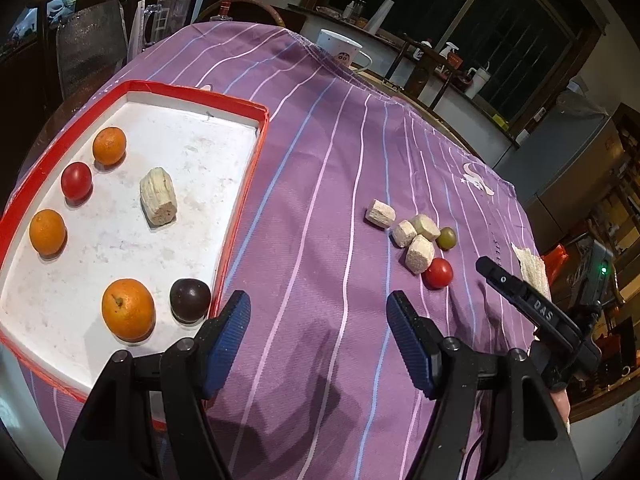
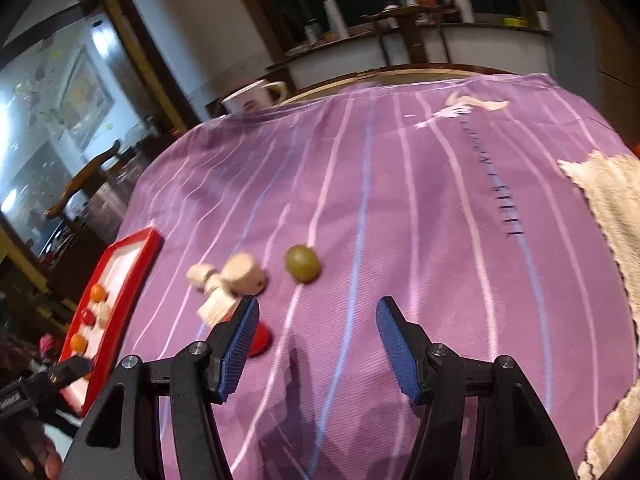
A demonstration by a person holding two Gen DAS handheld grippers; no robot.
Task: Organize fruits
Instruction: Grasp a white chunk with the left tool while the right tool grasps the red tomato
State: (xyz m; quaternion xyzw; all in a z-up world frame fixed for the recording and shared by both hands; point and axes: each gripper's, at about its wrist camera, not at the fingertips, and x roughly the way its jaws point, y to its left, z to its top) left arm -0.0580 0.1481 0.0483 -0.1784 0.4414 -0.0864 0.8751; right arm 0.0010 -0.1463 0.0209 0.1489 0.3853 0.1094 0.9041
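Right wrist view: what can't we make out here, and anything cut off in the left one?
- Red tomato, right wrist view: mostly hidden behind a gripper finger.
- Pale chunks, right wrist view: motion-blurred, count unclear.
- Red-rimmed tray, left wrist view: near-left corner cut off by the frame edge.

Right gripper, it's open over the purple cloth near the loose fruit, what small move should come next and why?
Probably ease the right gripper forward to straddle the green fruit. Its jaws are open and empty, that fruit lies clear just ahead on the cloth, and the red-rimmed tray already holds the other fruit.
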